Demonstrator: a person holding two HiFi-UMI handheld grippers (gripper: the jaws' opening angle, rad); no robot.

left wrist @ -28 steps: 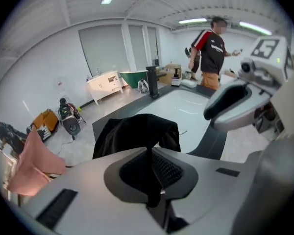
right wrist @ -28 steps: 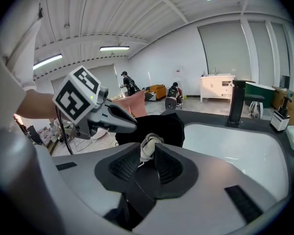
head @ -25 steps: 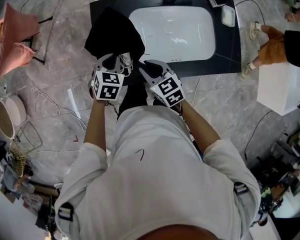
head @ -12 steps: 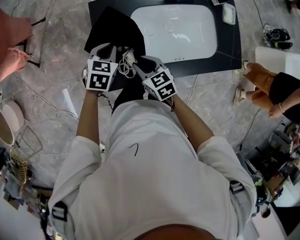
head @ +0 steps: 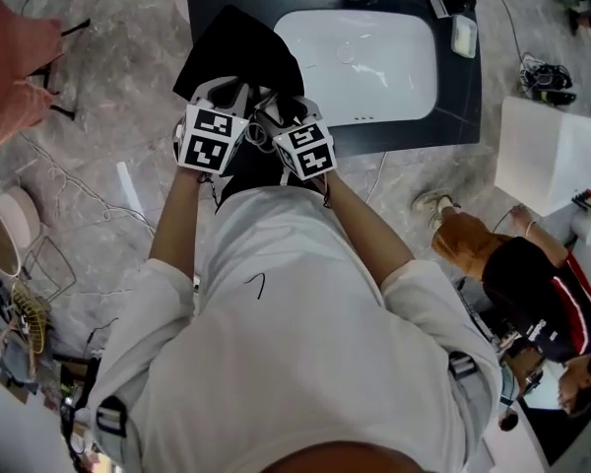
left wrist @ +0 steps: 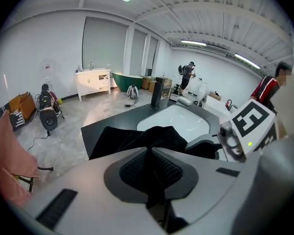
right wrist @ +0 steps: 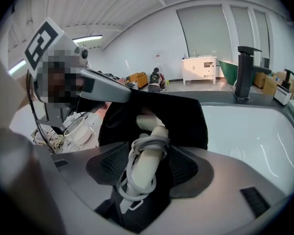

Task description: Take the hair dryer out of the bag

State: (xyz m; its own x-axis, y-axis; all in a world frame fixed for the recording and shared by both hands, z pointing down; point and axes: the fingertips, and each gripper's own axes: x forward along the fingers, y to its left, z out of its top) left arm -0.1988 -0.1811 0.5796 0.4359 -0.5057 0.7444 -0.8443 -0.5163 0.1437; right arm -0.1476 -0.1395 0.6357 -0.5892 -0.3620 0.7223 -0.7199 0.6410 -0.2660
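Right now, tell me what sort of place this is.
Probably a mock bathroom in a studio hall: a white sink in a black counter, a green tub and a vanity on open floor.

The right gripper point(right wrist: 148, 168), at bottom centre, is opening its jaws around the white hair dryer point(right wrist: 152, 126), whose handle is standing between the pads with a cord point(right wrist: 152, 142) wound round it and gaps on both sides. Behind it, the black bag point(right wrist: 186, 121) is filling mid-frame. The left gripper point(right wrist: 129, 93) is pinching the bag's top edge at upper left. A white basin point(right wrist: 255, 131) is showing at right.
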